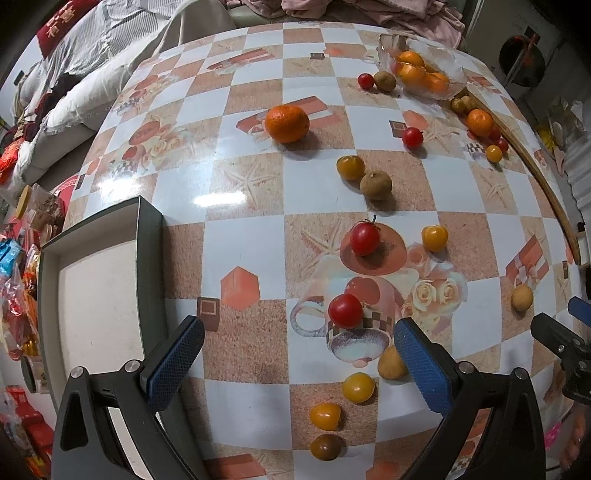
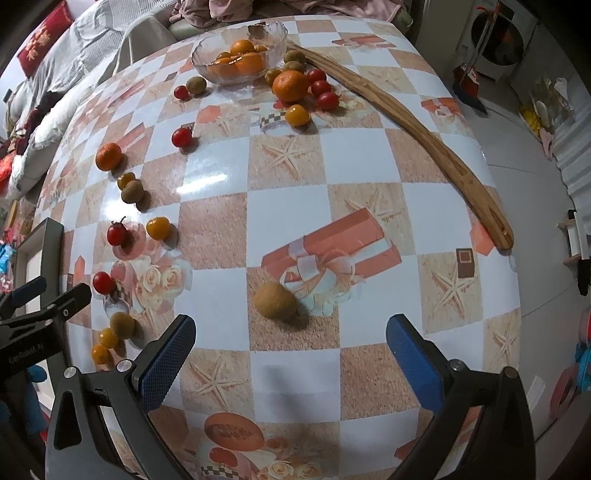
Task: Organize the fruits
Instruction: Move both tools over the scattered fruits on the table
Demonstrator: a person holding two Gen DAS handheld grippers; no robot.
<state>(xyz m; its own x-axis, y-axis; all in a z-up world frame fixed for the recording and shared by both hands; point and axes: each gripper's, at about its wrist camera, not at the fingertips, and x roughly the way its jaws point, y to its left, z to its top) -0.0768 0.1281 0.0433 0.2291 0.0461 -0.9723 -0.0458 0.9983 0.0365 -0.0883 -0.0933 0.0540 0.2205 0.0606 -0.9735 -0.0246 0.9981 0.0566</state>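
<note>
Right wrist view: a brown fruit (image 2: 275, 300) is seen at twelve o'clock of the right gripper (image 2: 291, 350), whose fingers are spread wide and empty. It should be straddled evenly before closing gently. The left gripper (image 1: 299, 354) is likewise open, a red tomato (image 1: 345, 311) ahead; the glass bowl (image 2: 273, 33) lies far off.

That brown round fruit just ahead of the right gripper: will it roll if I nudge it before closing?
Probably. The brown fruit looks nearly round and sits free on the glossy table, so a one-sided touch could send it rolling. Its matte skin should grip the textured pads reasonably well. The right gripper is open wide enough to straddle it.
</note>
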